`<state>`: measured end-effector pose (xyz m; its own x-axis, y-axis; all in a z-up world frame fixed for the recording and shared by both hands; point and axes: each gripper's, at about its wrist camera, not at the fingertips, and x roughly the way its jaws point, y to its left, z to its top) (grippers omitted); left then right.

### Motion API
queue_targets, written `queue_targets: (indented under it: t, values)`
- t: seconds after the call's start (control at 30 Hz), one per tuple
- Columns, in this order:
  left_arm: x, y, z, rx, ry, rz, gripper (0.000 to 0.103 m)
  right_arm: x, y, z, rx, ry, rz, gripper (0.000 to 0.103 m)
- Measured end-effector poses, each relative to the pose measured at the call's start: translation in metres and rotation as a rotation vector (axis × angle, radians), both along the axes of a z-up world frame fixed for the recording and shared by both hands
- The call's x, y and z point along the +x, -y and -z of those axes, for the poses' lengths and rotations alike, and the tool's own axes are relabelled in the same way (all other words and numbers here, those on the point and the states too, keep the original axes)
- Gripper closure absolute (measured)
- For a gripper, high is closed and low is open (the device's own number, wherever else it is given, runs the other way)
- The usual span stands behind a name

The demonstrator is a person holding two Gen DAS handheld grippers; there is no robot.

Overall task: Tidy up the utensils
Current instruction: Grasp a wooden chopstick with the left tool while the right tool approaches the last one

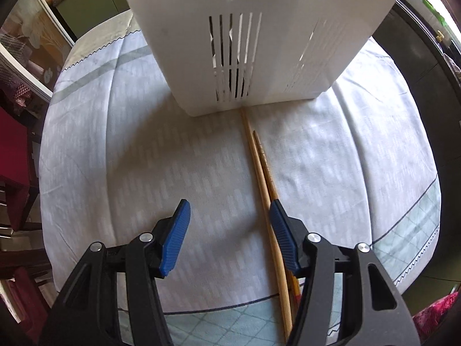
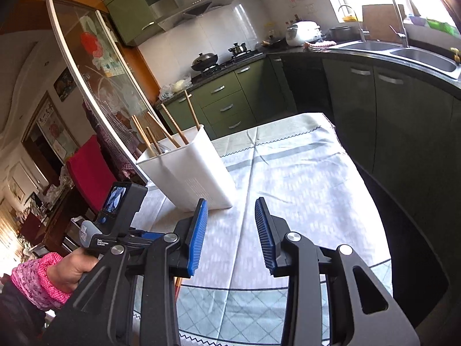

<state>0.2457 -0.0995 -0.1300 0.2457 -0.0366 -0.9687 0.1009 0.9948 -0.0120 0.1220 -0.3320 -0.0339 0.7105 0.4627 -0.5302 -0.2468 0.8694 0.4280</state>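
Left wrist view, from left: cloth-covered tabletop (image 1: 115, 150), bare at this edge. Left claw (image 1: 229, 216) pointing steeply down, blue pads standing apart with nothing pressed between them. Two wooden chopsticks (image 1: 260, 173) lying side by side on the cloth, thin tips toward the white utensil holder (image 1: 259, 43), the longer tip reaching its base; thick ends running back beside and under the right-hand pad (image 1: 281, 230) (touching or merely overlapping: not decidable here). Pair off-centre in the gap, so probably a small sideways shift needed before closing. Holder slotted on its walls, presumably for drainage.

Right wrist view, from left: a hand (image 2: 70, 268) in a pink patterned sleeve (image 2: 31, 279) gripping the left tool's handle, its small camera screen facing back. White utensil holder (image 2: 190, 170) upright on the cloth, several chopsticks (image 2: 173, 127) already standing in it, leaning against the rim (sorted portion of the task). Right claw (image 2: 231, 230) aimed shallowly across the tabletop (image 2: 302, 173), pads apart, nothing between them; likely held clear of the holder to leave the left tool room. Green cabinets (image 2: 227, 101) and sink (image 2: 426, 57) beyond, no part in the task.

Likely step in hand: pickup of the loose pair for transfer to the holder.
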Motion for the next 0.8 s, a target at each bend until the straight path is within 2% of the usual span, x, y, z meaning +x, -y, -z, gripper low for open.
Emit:
queue_targets:
  t: [0.3,0.4,0.43,0.47,0.53,0.8]
  values:
    - [-0.001,0.021,0.005,0.052,-0.022,0.001,0.049,0.003,0.022,0.019,0.079,-0.042,-0.004,0.067]
    - [-0.007,0.025,0.003,0.046,-0.018,0.025,0.071,0.006,0.014,0.027,0.075,-0.067,-0.033,0.066]
    - [-0.008,0.028,0.002,0.045,-0.017,0.034,0.086,0.008,0.010,0.028,0.076,-0.075,-0.039,0.065]
    - [-0.010,0.028,0.002,0.039,-0.019,0.041,0.093,0.010,0.006,0.030,0.076,-0.084,-0.045,0.065]
    - [-0.014,0.026,0.001,0.029,-0.014,0.041,0.094,0.013,-0.002,0.035,0.070,-0.102,-0.059,0.062]
    - [-0.024,-0.013,-0.002,-0.035,-0.029,-0.007,0.093,0.022,-0.047,0.046,0.026,-0.152,-0.130,0.062]
